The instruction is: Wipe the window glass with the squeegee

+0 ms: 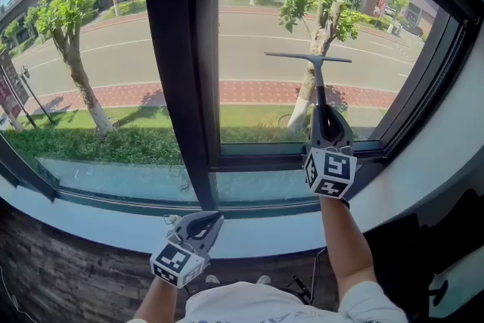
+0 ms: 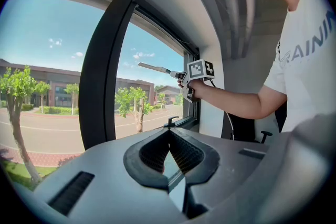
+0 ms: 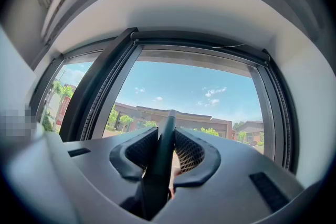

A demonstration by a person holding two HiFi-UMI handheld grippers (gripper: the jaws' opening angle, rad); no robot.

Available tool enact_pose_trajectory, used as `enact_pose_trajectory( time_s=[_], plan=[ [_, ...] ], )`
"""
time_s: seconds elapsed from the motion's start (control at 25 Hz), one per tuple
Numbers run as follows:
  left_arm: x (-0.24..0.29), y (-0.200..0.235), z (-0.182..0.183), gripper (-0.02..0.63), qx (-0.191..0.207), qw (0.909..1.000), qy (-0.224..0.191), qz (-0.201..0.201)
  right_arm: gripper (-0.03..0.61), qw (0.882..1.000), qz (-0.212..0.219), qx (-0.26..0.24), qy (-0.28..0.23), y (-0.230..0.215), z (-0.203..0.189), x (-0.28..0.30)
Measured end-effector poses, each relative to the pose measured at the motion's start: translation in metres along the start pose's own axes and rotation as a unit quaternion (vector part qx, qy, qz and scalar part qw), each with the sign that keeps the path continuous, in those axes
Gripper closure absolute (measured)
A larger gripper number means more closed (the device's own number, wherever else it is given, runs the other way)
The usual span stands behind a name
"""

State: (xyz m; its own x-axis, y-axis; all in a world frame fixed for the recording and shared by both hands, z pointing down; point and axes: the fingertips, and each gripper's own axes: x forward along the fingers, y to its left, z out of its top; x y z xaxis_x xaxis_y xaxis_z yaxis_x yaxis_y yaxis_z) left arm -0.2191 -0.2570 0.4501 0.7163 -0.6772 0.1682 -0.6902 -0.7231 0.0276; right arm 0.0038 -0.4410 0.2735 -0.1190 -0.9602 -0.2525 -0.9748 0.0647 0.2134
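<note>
We see two grippers and one squeegee at a window of two panes, split by one dark upright mullion (image 1: pixel 181 64). The right gripper (image 1: pixel 326 126) is raised in front of the right pane (image 1: pixel 257 26), and its two jaws are clamped on the dark handle of the squeegee (image 1: pixel 318 91), one ribbed pad on each side, as its own view shows. The handle runs straight up from the jaws to a single thin blade that lies level across the right pane, about halfway up it in the head view. We cannot tell whether the blade actually presses on the glass. The left gripper (image 1: pixel 203 226) hangs low, in front of the pale sill (image 1: pixel 91 219) beneath the mullion and well apart from the squeegee. Its jaws meet at the tips with nothing between them, and only a narrow gap shows lower down between the pads. Each gripper carries one marker cube, so there are two in all. The one on the right gripper faces the head camera just below the window's lower frame. The left pane (image 1: pixel 91 49) has no tool in front of it. One bare forearm (image 1: pixel 342 238) reaches up from the lower edge to the right gripper. Through both panes we see a road, a strip of grass and trees.
</note>
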Motion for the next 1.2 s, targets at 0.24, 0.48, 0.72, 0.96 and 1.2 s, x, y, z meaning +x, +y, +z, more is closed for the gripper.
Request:
enact_pose_trajectory(
  time_s=[0.24,0.48,0.72,0.96,1.2],
  plan=[
    [0.000,-0.001,-0.001,0.597,-0.003,1.0000,0.003,0.000,0.479,1.000,0.004,0.004,0.020,0.006,-0.024,-0.008],
    [0.002,-0.002,-0.004,0.597,-0.004,1.0000,0.006,-0.001,0.479,0.999,0.008,0.011,0.045,0.012,-0.053,-0.018],
    [0.004,-0.004,-0.002,0.597,-0.005,1.0000,0.007,-0.004,0.479,0.998,0.010,0.011,0.064,0.015,-0.075,-0.023],
    [0.007,-0.004,-0.006,0.597,-0.005,0.9999,0.009,-0.005,0.479,0.996,0.013,0.016,0.089,0.020,-0.105,-0.032],
    [0.008,-0.002,-0.007,0.597,-0.006,0.9999,0.011,-0.004,0.479,0.995,0.013,0.017,0.099,0.024,-0.123,-0.037]
  ],
)
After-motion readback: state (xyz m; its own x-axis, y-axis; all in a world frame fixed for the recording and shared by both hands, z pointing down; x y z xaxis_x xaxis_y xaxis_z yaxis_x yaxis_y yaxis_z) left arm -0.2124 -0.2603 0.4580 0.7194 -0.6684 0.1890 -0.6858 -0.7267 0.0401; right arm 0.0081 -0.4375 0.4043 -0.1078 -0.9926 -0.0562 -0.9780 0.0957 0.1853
